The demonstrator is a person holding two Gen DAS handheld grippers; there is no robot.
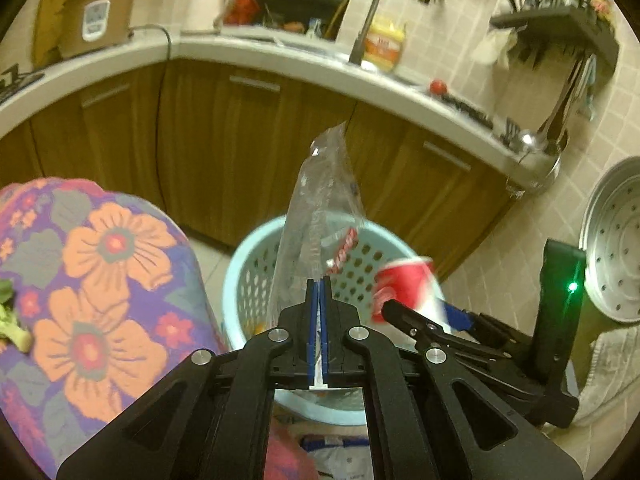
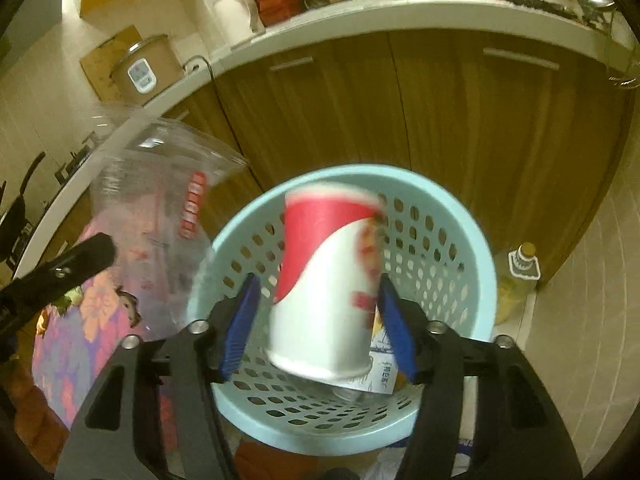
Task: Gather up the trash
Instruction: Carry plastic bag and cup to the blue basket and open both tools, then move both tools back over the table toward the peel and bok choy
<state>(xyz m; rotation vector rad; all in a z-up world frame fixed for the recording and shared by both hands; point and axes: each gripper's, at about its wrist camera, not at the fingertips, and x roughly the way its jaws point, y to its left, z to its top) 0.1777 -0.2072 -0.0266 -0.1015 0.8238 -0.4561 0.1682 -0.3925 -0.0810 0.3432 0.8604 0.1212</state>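
Note:
My left gripper (image 1: 319,280) is shut on the lower edge of a clear plastic bag (image 1: 320,208) with red print, which stands up above a pale blue perforated basket (image 1: 248,264). In the right wrist view the bag (image 2: 160,208) hangs left of the basket (image 2: 486,280), beside a black finger of the left gripper (image 2: 80,256). A red and white paper cup (image 2: 328,280), blurred and tilted, sits between the blue pads of my right gripper (image 2: 318,280) over the basket's mouth. A gap shows at the left pad. The cup (image 1: 404,284) also shows in the left wrist view.
A printed carton (image 2: 384,372) lies in the basket. A floral cloth surface (image 1: 100,280) with a green vegetable scrap (image 1: 12,328) is on the left. Wooden cabinets (image 1: 240,140) under a white counter stand behind. An oil bottle (image 2: 516,276) and a metal steamer tray (image 1: 616,240) are on the right.

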